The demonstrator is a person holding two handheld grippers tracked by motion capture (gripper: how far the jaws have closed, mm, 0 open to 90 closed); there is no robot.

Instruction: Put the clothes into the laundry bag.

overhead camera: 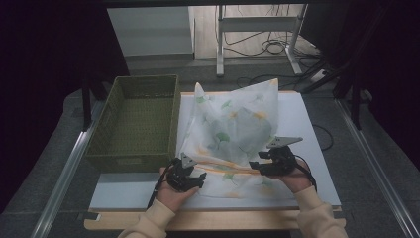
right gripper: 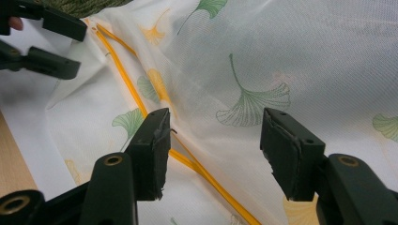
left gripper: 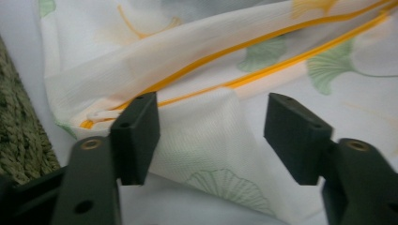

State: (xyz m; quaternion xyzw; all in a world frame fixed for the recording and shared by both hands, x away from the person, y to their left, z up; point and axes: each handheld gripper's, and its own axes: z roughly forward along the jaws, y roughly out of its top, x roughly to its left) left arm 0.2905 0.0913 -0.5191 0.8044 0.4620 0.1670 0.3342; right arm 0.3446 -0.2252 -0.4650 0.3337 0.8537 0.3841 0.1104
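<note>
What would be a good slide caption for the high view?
Two hand-held grippers, left gripper and right gripper, open at a leaf-printed mesh bag beside a green basket.

A white counter (overhead camera: 307, 129) with a pale wooden front edge is sitting in the middle of the frame. On its left part a green woven basket (overhead camera: 133, 121) is standing, reaching toward the upper left. Just right of it, a sheer white bag (overhead camera: 233, 134) printed with green and yellow leaves and trimmed in orange is lying on the counter, bunched up toward the frame's centre.
</note>
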